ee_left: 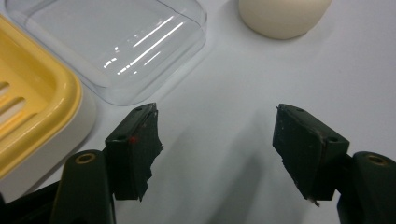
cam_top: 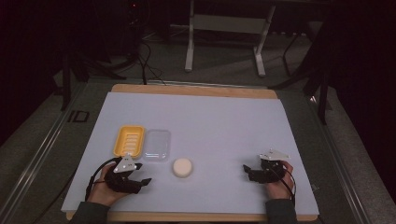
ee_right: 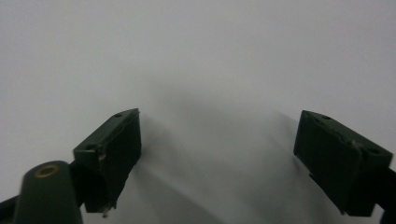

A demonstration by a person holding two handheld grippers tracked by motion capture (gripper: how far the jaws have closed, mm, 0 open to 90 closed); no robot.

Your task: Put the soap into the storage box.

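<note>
The round cream-white bar of soap (cam_top: 182, 167) lies on the white tabletop (cam_top: 210, 121), just in front and to the right of the clear plastic lid (cam_top: 157, 145). The yellow slotted soap dish (cam_top: 129, 140) sits touching the lid's left side. The left gripper (cam_top: 138, 176), left of the soap, has its jaws apart and empty. The right gripper (cam_top: 247, 170), well right of the soap, is likewise spread and holds nothing.

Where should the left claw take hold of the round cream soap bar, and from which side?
Grip the round cream soap bar across its curved sides, coming from above. It lies flat and apart from the clear plastic lid, so the open left claw can straddle it.
</note>
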